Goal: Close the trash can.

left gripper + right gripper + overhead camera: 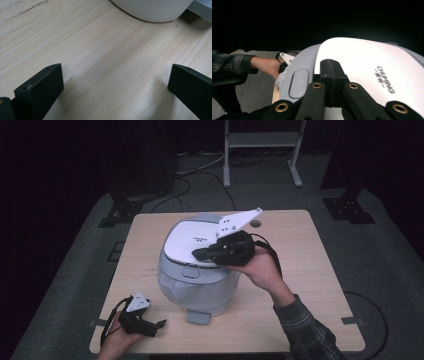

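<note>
The right hand-held gripper (200, 254) lies flat on the cooker (197, 265) lid, jaws shut tight on nothing. The left hand-held gripper (159, 324) rests wide open on the desk (300, 270), near the cooker in the middle.

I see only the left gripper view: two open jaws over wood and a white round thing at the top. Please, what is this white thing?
Observer: It is the base of a rice cooker that stands mid-table, its lid down.
Operator: Where is the other gripper?
Observer: The right gripper is over the cooker's lid, its jaws shut together with nothing between them.
Operator: Does it touch the latch button?
Observer: The closed tips sit beside the grey button; contact I cannot tell.
</note>
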